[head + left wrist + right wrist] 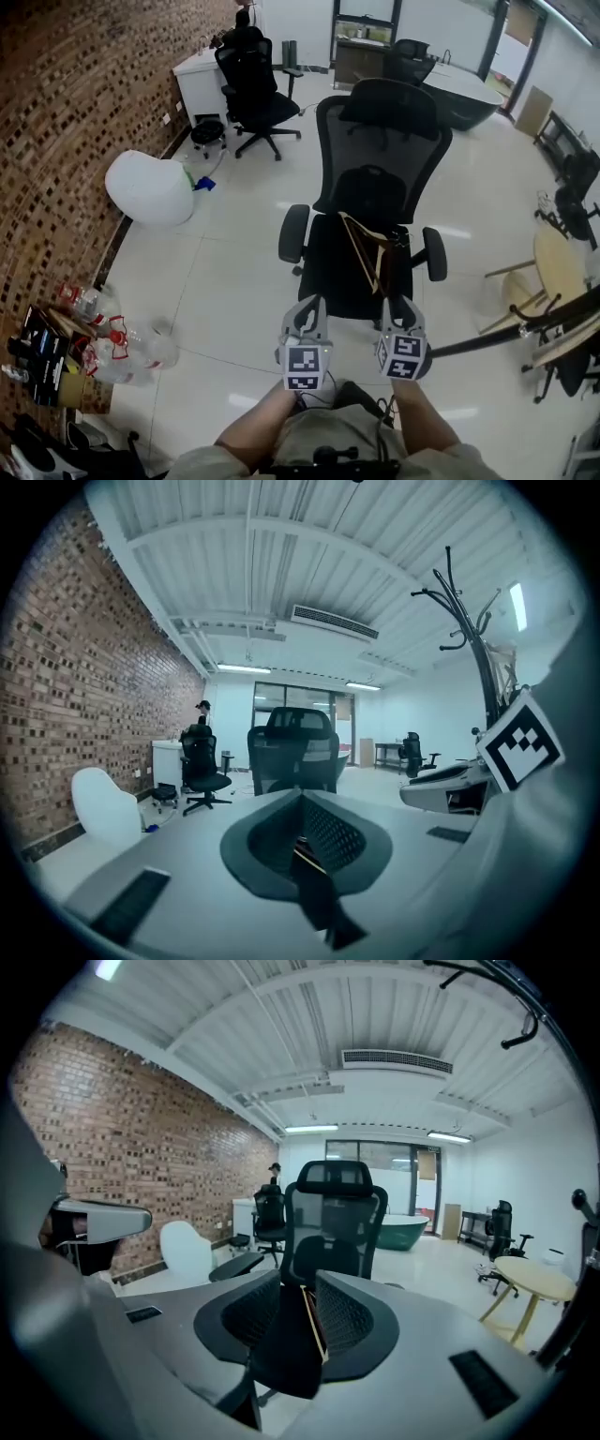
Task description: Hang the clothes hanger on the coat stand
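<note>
One brown wooden clothes hanger (368,251) rests on the seat of a black mesh office chair (380,122), at the middle of the head view, with its frame running from 11 o'clock down to 5 o'clock across the cushion. The right tongs (398,305) sit just at 5 o'clock of the hanger with the jaws apart. Their own view shows the hanger's pale edge through the gap, with neither pad pressing on it. The left tongs (307,307) are at 9 o'clock of the right pair, near the seat's front edge, and their jaws meet at the tips with nothing clamped. A tall black metal coat stand (472,635) rises at 2 o'clock in the left gripper view. A white rounded beanbag (150,187) lies on the floor at 10 o'clock of the chair, against the red brick wall (56,112).
</note>
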